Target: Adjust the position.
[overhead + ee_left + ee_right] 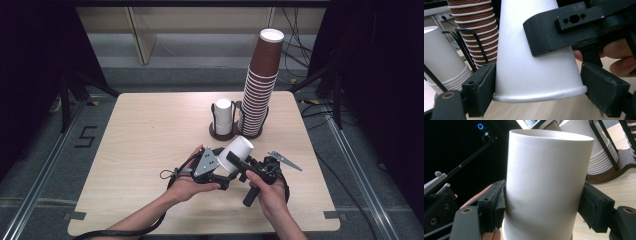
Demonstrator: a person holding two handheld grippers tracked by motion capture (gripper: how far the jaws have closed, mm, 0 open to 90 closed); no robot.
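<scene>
We have a white paper cup (pixel 237 151) lifted off the bench (pixel 150 135) and held upside down and tilted between both tools, in front of the wire rack (pixel 218 131) that carries the short white stack (pixel 223 116) and the tall brown stack (pixel 260 85). The right hand-held gripper (pixel 541 207) is clamped on the cup's body, its two black pads pressing the wall on either side. The left hand-held gripper (pixel 536 92) sits around the rolled rim end: one pad touches the wall, the other stands just beside the rim, so we judge its jaws not yet pressing, though no earlier view lets us say more. As we read it, the cup has been taken away from the stacks and the handover or pulling-apart of nested cups is in hand; the second grip is still to be made, and whatever follows remains. The cup is thin, smooth matt paper, a tapered cone with a rolled lip at the wide end. The brown cups are ribbed, each with a white rim, nested tightly. The rack is thin black wire on a dark round base; the bench top is pale wood grain.
</scene>
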